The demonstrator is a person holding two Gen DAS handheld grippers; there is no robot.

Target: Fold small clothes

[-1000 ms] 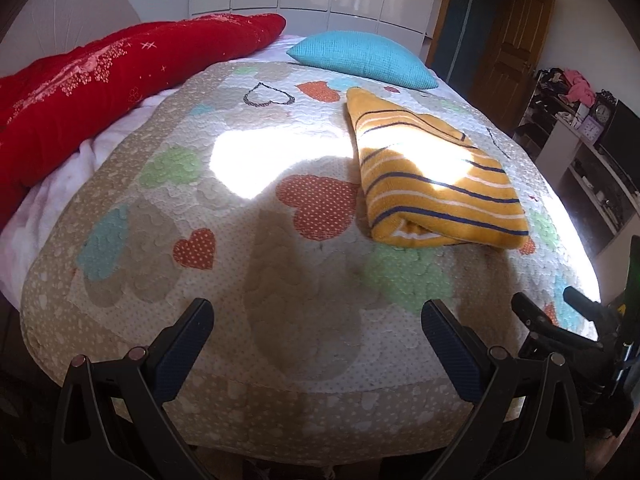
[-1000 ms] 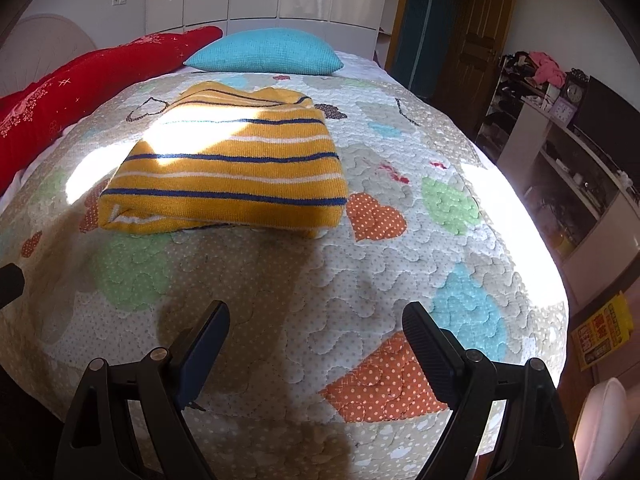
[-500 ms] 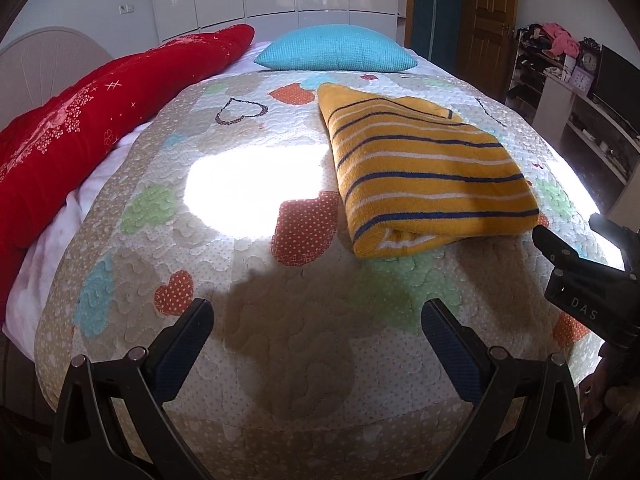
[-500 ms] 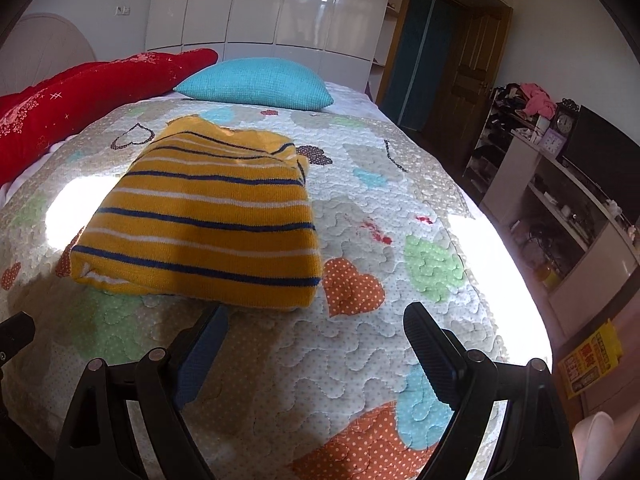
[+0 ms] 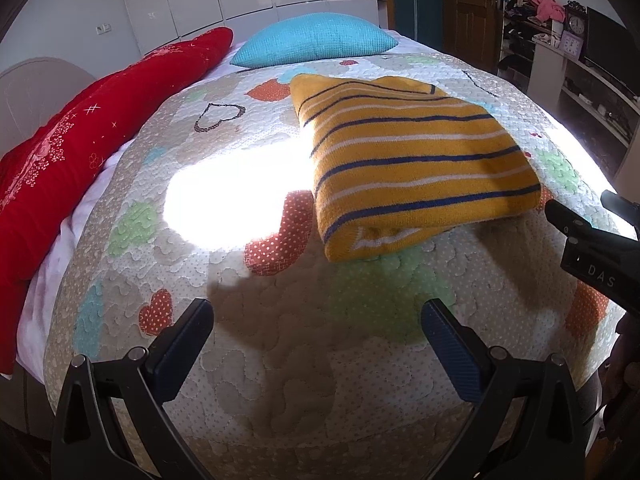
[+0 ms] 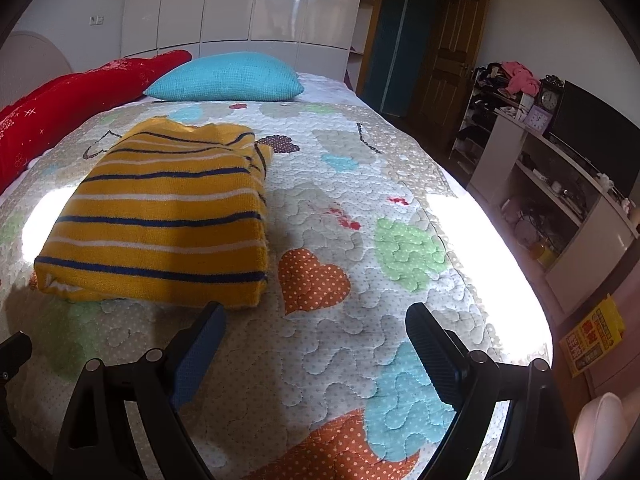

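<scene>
A yellow knit garment with navy and white stripes (image 5: 416, 160) lies folded into a thick rectangle on the quilted bedspread (image 5: 256, 360); it also shows in the right wrist view (image 6: 168, 216). My left gripper (image 5: 316, 320) is open and empty, low over the quilt short of the garment's near edge. My right gripper (image 6: 314, 324) is open and empty, just in front of the garment's near right corner. The right gripper's body shows at the right edge of the left wrist view (image 5: 592, 248).
A turquoise pillow (image 5: 316, 40) and a long red cushion (image 5: 80, 140) lie at the head and left side of the bed. A white shelf unit (image 6: 560, 184) with a clock and a dark screen stands to the right. A wooden door (image 6: 444, 80) is at the back.
Both grippers have moved forward and lower toward the folded garment, which now looks larger and nearer. Both stay open. The garment has not moved.
</scene>
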